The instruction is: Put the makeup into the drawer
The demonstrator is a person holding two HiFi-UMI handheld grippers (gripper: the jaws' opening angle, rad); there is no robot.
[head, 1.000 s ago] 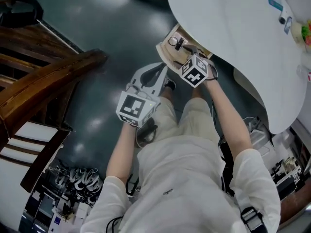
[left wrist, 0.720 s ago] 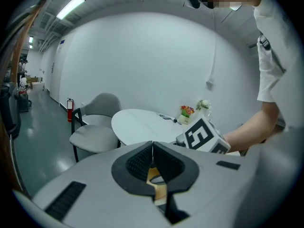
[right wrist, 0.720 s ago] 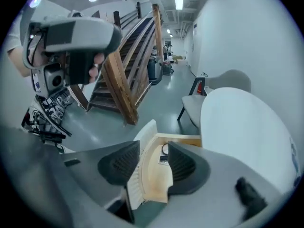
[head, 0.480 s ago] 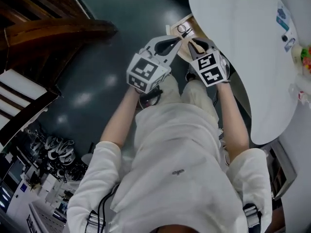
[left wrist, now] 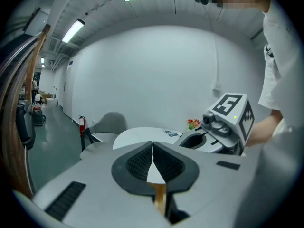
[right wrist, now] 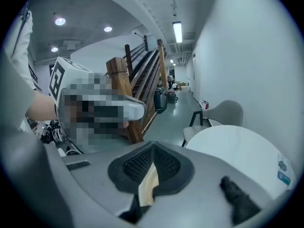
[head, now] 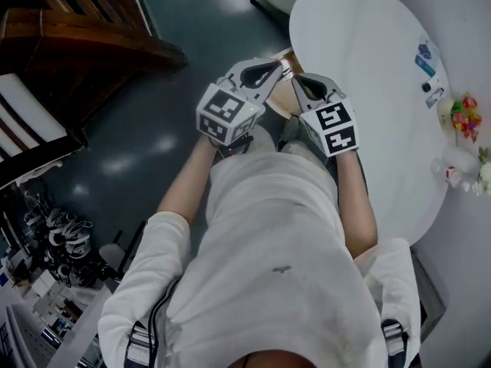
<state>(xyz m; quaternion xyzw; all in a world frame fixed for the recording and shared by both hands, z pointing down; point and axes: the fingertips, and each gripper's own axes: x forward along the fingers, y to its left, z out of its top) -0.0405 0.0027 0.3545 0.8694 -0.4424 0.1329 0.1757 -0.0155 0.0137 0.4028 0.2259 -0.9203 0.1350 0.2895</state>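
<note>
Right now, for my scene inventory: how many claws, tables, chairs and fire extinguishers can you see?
Claws: 2 (left claw shut; right claw has just closed, empty)
Round white table: 1
Grey chair: 1
Fire extinguisher: 1
Total: 5

Drawer [head: 284, 96], upper centre: largely hidden behind the left gripper [head: 278, 67] and right gripper [head: 298, 81]; contents not seen. Small objects [head: 426, 67] on the white table [head: 360, 44], upper right: too small to be identified.
</note>
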